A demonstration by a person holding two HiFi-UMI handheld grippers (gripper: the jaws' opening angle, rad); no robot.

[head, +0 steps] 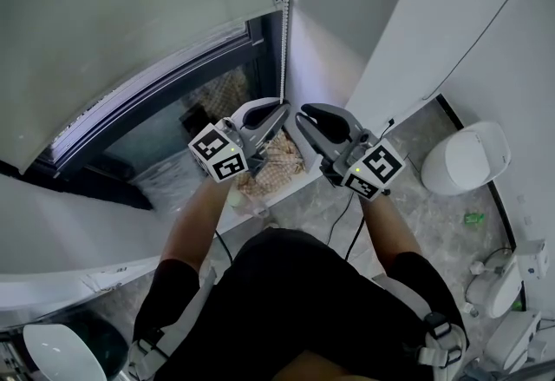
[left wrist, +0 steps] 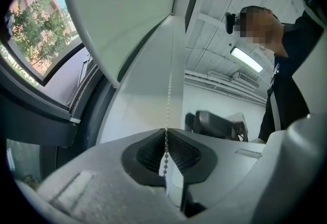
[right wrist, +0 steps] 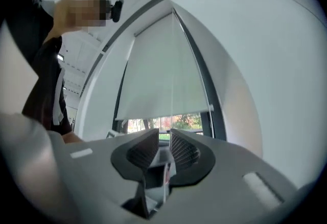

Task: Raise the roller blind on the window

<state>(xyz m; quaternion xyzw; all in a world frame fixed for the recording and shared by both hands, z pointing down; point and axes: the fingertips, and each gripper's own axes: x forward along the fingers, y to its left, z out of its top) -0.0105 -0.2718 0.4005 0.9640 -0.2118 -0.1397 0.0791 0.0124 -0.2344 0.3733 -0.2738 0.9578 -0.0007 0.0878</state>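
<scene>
Window (right wrist: 176, 122) behind: pale roller blind (right wrist: 163, 75) hangs partly lowered above; left hand-held gripper (left wrist: 166, 133) pinches its white bead chain (left wrist: 169, 90), right hand-held gripper (right wrist: 164, 139) stands narrowly open.

Dark window frame (head: 147, 101). White wall (head: 451, 6) to its right, with a thin cable (head: 494, 19) running down it. Grey marbled floor (head: 416, 201), and a white rounded object (head: 468, 158) stands on it by the wall. Green trees (left wrist: 38, 39) outside in daylight. White panelled ceiling (left wrist: 214, 39) with a strip light (left wrist: 246, 59) lit.
</scene>
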